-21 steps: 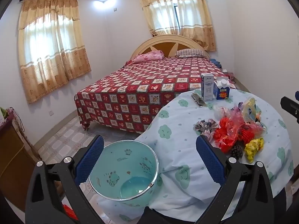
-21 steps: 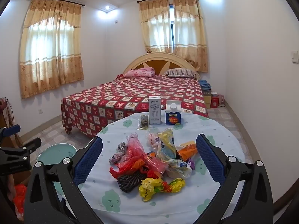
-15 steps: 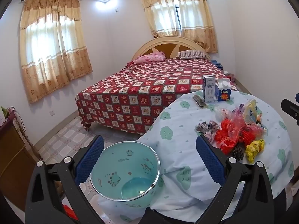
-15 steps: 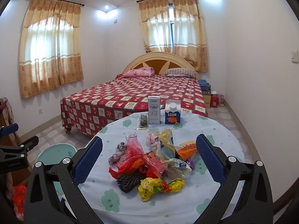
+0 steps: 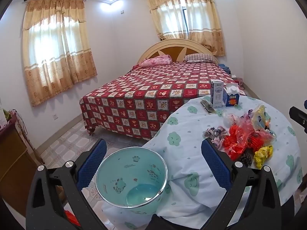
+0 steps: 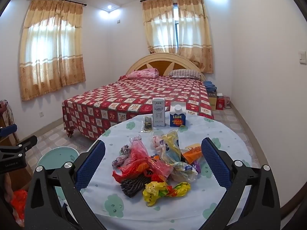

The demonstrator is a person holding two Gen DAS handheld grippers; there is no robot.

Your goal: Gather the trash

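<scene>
Nearest, the right gripper (image 6: 153, 163) stands with its jaws spread to their widest and nothing between the pads, tilted slightly down over the near edge of the round table (image 6: 226, 134). The left gripper (image 5: 153, 163), equally wide and empty, hovers over the teal bin (image 5: 115, 174), which stands on the floor touching the hanging tablecloth (image 5: 184, 149) at the table's left side. Mid-table lies the trash pile (image 6: 153, 164): red plastic bags, a dark net, crumpled wrappers, and nearest of all a yellow wrapper (image 6: 165, 190). Beyond the pile stand a white carton (image 6: 158, 115) and a blue carton (image 6: 178, 117), with a flat dark packet (image 6: 147, 124) to their left. Farthest is the bed (image 6: 138, 99). The task appears to be at its opening step, no piece yet lifted. The next move likely calls for lowering the right gripper onto a near, loose piece and closing gently on the flimsy film.
</scene>
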